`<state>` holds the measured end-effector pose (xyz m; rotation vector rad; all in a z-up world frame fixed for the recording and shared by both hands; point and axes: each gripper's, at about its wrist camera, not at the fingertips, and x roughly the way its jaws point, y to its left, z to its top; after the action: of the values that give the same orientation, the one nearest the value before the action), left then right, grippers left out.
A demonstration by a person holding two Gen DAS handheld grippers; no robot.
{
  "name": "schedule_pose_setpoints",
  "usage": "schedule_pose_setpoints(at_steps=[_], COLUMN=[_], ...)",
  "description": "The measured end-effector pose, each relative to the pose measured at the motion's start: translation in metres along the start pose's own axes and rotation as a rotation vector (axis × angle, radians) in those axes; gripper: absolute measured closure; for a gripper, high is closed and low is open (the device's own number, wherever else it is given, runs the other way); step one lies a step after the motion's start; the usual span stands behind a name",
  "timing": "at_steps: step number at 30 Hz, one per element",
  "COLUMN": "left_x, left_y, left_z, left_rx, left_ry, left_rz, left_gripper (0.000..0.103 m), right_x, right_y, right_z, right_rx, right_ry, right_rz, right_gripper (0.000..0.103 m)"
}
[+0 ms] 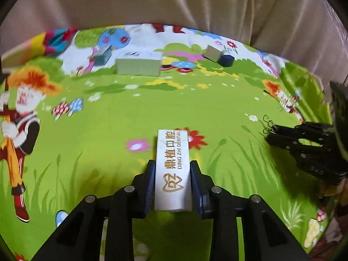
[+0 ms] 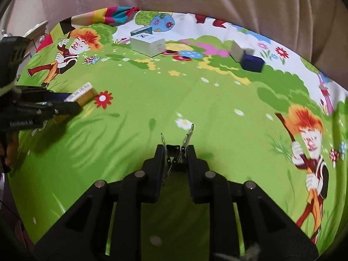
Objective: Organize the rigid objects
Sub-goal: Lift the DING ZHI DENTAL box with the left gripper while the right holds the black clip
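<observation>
My left gripper (image 1: 173, 170) is shut on a long white box (image 1: 173, 150) with gold "DING ZHI DENTAL" lettering; the box sticks out forward past the pads, just above the cloth. From the right wrist view that box (image 2: 83, 92) shows a gold side, held in the left gripper (image 2: 67, 105) at the left edge. My right gripper (image 2: 175, 155) is shut on a small black binder clip (image 2: 188, 136), whose silver wire handles poke forward. In the left wrist view the right gripper (image 1: 273, 133) comes in from the right with the clip's wire loops (image 1: 267, 122) at its tip.
A cartoon-printed green cloth (image 1: 130, 113) covers the surface. At the back lie a wide white box (image 1: 138, 65), a small teal box (image 1: 103, 57), a grey box (image 1: 214, 53) and a dark blue box (image 1: 227, 59). A beige curtain (image 1: 174, 2) hangs behind.
</observation>
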<state>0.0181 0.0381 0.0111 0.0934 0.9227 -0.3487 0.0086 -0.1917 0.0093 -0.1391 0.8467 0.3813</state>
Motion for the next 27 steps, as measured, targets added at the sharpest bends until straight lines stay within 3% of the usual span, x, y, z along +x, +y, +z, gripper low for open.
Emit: schedule_pose_setpoints(at_steps=[2, 3, 4, 6, 11, 14, 16, 17, 18, 24, 27], left_x=[0.000, 0.001, 0.001, 0.000, 0.008, 0.008, 0.005, 0.003, 0.003, 0.004, 0.004], left_y=[-0.012, -0.013, -0.016, -0.017, 0.009, 0.011, 0.005, 0.002, -0.002, -0.003, -0.003], left_z=[0.001, -0.001, -0.003, -0.007, -0.002, -0.002, -0.003, -0.003, -0.003, -0.002, -0.002], left_rx=[0.037, 0.046, 0.058, 0.070, -0.068, -0.085, -0.057, -0.043, -0.029, -0.014, -0.017], left_ry=[0.007, 0.012, 0.007, -0.007, -0.011, -0.019, -0.038, -0.044, -0.046, -0.047, -0.048], left_rz=[0.040, 0.058, 0.100, 0.124, 0.111, 0.147, 0.148, 0.150, 0.169, 0.190, 0.205], left_gripper=[0.046, 0.029, 0.019, 0.016, 0.013, 0.026, 0.063, 0.072, 0.071, 0.071, 0.071], right_x=[-0.002, -0.002, -0.002, -0.001, 0.002, 0.003, 0.003, 0.002, 0.002, -0.008, -0.013], right_y=[-0.005, -0.004, -0.004, 0.002, 0.011, 0.013, 0.014, 0.014, 0.013, -0.007, -0.016], right_z=[-0.002, -0.002, -0.002, -0.002, -0.001, 0.000, 0.000, 0.000, 0.000, -0.001, -0.002], right_rx=[0.011, 0.014, 0.014, 0.004, -0.030, -0.038, -0.043, -0.042, -0.039, 0.060, 0.119], right_ry=[-0.001, -0.002, -0.003, -0.003, 0.004, 0.005, 0.002, -0.003, -0.006, -0.057, -0.082], right_rz=[0.013, 0.019, 0.025, 0.041, 0.027, 0.008, -0.007, -0.009, -0.009, 0.044, 0.022], right_gripper=[0.074, 0.071, 0.068, 0.051, 0.045, 0.046, 0.055, 0.073, 0.079, 0.079, 0.079])
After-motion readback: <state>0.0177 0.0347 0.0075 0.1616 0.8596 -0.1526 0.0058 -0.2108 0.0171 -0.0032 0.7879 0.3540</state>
